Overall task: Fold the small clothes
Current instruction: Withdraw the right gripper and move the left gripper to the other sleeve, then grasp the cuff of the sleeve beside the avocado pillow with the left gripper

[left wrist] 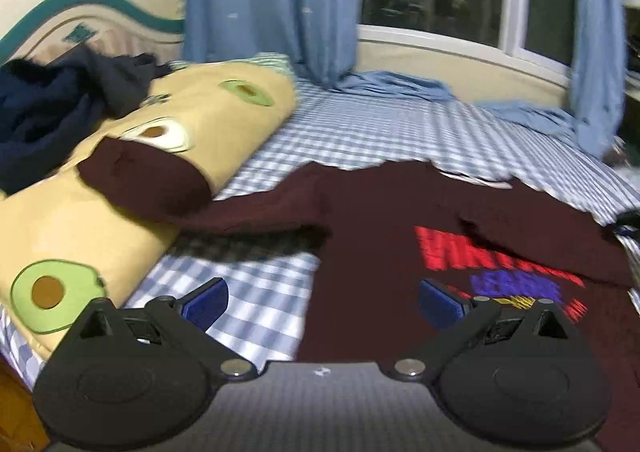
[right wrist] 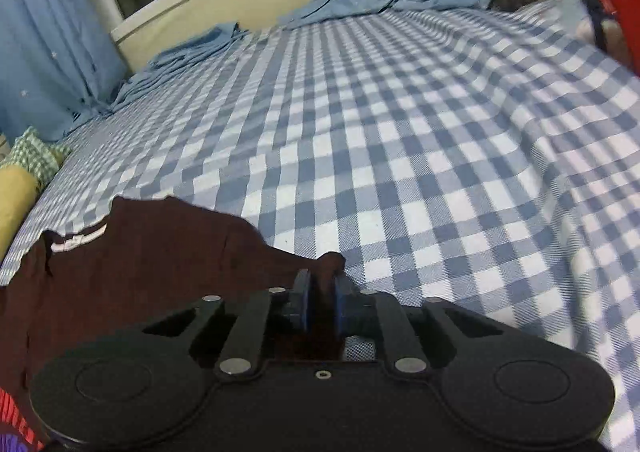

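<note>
The maroon T-shirt (left wrist: 372, 244) lies on the checked bed sheet (right wrist: 400, 155). The left gripper (left wrist: 322, 302) has its jaws spread wide; the right gripper (right wrist: 320, 304) has its jaws pinching the T-shirt's edge.

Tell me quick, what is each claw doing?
Left gripper: open, holding nothing.
Right gripper: closed on the dark maroon cotton T-shirt.

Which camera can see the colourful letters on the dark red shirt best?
The left wrist view: the colourful letters show across the shirt, though blurred. The right wrist view catches only a red and purple sliver in its bottom-left corner.
</note>
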{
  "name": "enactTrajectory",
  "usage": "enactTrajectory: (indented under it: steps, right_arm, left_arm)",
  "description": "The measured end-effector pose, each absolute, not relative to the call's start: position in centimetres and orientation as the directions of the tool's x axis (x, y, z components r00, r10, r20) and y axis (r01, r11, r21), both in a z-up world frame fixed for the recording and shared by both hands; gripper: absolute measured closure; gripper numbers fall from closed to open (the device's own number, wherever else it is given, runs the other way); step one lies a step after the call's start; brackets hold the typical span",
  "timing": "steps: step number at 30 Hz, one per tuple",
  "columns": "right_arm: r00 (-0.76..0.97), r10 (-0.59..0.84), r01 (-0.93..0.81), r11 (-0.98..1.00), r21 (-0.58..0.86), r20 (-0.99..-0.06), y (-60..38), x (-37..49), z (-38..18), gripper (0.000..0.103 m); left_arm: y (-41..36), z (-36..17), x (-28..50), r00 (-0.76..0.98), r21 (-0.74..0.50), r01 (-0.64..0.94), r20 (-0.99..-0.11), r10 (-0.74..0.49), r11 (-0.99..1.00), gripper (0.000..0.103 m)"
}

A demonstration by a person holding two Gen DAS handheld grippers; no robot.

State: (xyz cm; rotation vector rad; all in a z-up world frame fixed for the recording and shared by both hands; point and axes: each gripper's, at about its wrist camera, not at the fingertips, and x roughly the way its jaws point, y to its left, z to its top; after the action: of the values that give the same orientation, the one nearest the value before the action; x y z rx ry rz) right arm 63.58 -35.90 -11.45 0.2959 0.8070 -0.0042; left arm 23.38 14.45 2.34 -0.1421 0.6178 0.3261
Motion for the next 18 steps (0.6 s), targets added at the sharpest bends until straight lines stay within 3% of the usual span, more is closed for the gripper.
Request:
enactTrajectory:
  steps: [3, 6, 9, 18]
  right_arm:
    - [0.769, 0.031, 0.102, 0.98, 0.17, -0.639, -35.1, 60.7, -8.8, 0.043]
    - [0.822, -0.034, 0.046, 0.999, 0.007, -0.569, -33.2, 56.9, -5.5, 0.031]
    - [0.852, -0.013, -0.017, 0.998, -0.053, -0.523, -31.0, 52.1, -3.1, 0.022]
    - [0.904, 0.208, -0.221, 0.975, 0.006, -0.374, -21.1, 37.2, 3.2, 0.012]
  left_arm:
    - [18.7, 2.0, 22.7, 0.795, -0.1, -0.387, -0.54, 0.276, 0.917, 0.001]
    - [23.0, 1.6, 22.2, 0.821, -0.135, -0.44, -0.461, 0.337, 0.888, 0.001]
    - [27.8, 0.8, 22.2, 0.84, -0.184, -0.477, -0.383, 0.385, 0.859, 0.001]
    - [39.8, -3.0, 24.5, 0.845, -0.397, -0.53, -0.32, 0.429, 0.749, 0.001]
